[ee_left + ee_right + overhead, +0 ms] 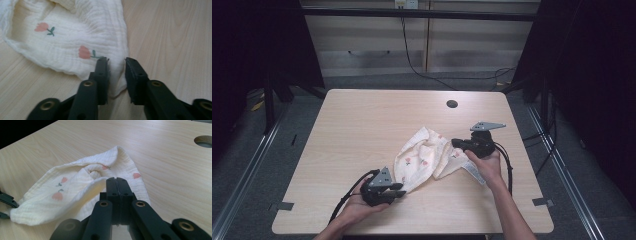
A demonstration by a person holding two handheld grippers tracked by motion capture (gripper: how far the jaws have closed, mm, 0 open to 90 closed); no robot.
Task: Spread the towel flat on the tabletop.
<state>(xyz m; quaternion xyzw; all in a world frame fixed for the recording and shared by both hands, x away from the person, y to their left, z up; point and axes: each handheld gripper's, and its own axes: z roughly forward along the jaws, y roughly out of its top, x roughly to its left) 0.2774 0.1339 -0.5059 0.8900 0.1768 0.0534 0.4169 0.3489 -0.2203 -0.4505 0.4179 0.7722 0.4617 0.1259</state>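
Your left gripper [398, 190] sits low near the front edge of the table [362, 125], cradled in your left hand [357, 206], jaws pointing right at the near-left corner of the cloth [424, 157]. In the left gripper view the jaws stand apart with a narrow gap, and the cloth's corner [117, 82] lies between them; the left jaw rests on the fabric, the right jaw is on bare wood just beside the hem. Not pinched yet. Cloth's lower hem runs up-left from there, with two pink flower prints on it.

Room on your left: the whole left half of the table is bare wood, front to back. Left edge well apart from your gripper. A strip of bare wood also lies between the gripper and the front edge.

The cloth is a white crinkled piece with small pink flowers, bunched and folded over itself, lying right of centre on the table, between your two grippers. Its far corner points toward the back; a flap trails right under your right hand [486, 165].

Your right gripper [455, 143] is at the cloth's right side, jaws pressed together in the right gripper view [116, 180], with a fold of cloth bunched against their left side. Can't tell whether fabric is actually caught between them.

Behind it the round hole [452, 104] sits near the back edge, well apart from the cloth. Right edge is near your right forearm, with less room there.
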